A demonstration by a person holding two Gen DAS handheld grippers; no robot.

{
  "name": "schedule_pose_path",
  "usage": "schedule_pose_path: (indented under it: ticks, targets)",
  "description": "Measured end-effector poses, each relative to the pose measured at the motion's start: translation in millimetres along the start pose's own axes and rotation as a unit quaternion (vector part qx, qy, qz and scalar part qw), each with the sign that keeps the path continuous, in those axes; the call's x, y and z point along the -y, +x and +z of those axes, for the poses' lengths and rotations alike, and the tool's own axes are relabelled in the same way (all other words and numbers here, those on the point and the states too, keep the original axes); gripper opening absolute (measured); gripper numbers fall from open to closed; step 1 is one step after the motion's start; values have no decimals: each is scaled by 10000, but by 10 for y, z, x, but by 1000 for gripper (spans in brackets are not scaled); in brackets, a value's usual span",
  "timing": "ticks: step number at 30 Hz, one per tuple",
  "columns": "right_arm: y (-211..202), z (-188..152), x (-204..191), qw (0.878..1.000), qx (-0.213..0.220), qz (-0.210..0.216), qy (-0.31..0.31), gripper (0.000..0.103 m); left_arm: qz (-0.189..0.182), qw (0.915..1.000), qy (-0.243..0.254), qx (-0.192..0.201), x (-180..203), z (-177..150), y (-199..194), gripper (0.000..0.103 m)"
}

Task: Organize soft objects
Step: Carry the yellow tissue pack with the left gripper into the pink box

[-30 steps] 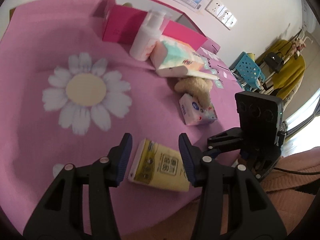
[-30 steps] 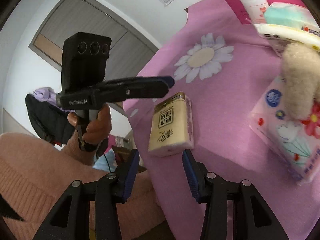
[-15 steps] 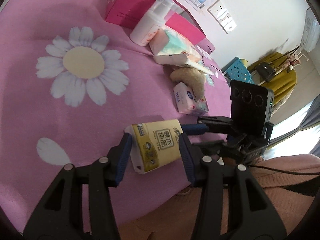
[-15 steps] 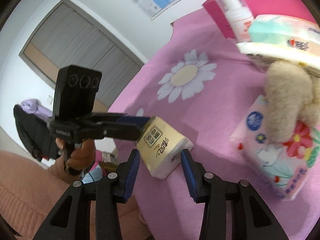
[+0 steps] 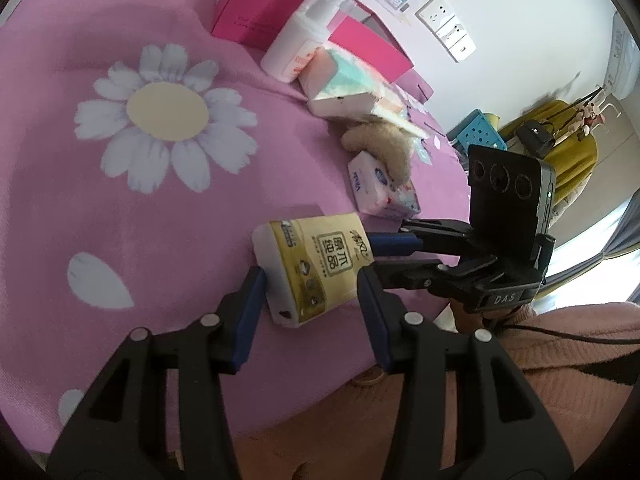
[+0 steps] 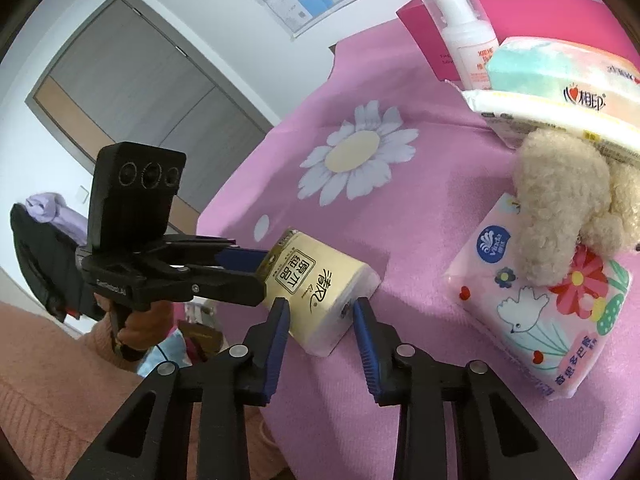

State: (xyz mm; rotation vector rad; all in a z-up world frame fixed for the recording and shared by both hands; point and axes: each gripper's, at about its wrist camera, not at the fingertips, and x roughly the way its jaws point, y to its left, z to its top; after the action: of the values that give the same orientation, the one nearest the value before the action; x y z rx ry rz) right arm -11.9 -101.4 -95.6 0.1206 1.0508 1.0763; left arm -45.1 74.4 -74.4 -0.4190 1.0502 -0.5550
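A yellow tissue pack (image 5: 316, 268) (image 6: 320, 292) hangs tilted just above the pink daisy cloth (image 5: 120, 220). My left gripper (image 5: 310, 304) is shut on it across its sides. My right gripper (image 6: 320, 320) comes from the right in the left wrist view; its jaws are closing on the pack's other end, and both pads touch it. A beige plush toy (image 6: 560, 200) (image 5: 380, 142) lies on a floral tissue pack (image 6: 540, 320) (image 5: 380, 192). Behind them lies a green-and-white tissue pack (image 6: 560, 76) (image 5: 344, 88).
A white pump bottle (image 5: 300, 48) and a pink box (image 5: 256, 20) stand at the back of the cloth. The cloth's near edge runs just under both grippers, with a person's pink sleeve (image 5: 580, 344) below it. A blue basket (image 5: 478, 132) stands beyond the far edge.
The yellow pack lay flat on the cloth; my left gripper has since lifted and tilted it. My right gripper came in around its free end and its jaws narrowed onto it.
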Motion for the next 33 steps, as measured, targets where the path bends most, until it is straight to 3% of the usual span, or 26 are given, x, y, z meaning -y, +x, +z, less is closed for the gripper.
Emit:
schedule_pose_path:
  ticks: [6,14,33]
  targets:
    - [-181,56,-73,9994,212,-168,-195,34,151,9991,265,278,205,142,-79,49]
    - [-617,277,-188,9945,855,-373,-484,34,85,9966,573,588,424,446,-103,49]
    - [-1359,675,-34,9755,1899,-989,-498,34,137,9824,1519,1081,1041,1196,-50,50]
